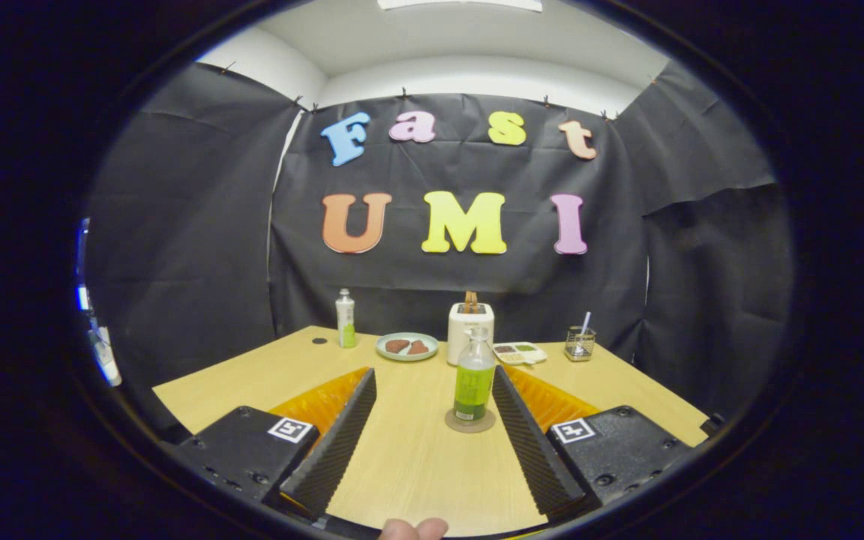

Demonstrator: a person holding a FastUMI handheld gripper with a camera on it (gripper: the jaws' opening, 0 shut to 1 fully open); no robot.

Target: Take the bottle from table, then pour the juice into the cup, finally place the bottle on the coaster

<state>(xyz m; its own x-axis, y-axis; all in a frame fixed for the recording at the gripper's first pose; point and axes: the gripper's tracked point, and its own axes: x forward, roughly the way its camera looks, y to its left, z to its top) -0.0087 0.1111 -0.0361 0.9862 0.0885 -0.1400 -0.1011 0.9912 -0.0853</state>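
Observation:
A clear bottle with green juice and a green label stands upright on a round coaster on the wooden table. It stands between my fingers, close to the inner face of the right finger and well apart from the left finger. My gripper is open wide, and neither finger presses on the bottle.
Beyond the bottle, along the back of the table, are a white and green bottle, a small dark disc, a plate with brown pieces, a white toaster, a small divided tray and a clear holder with a utensil. A person's fingertips show behind the gripper.

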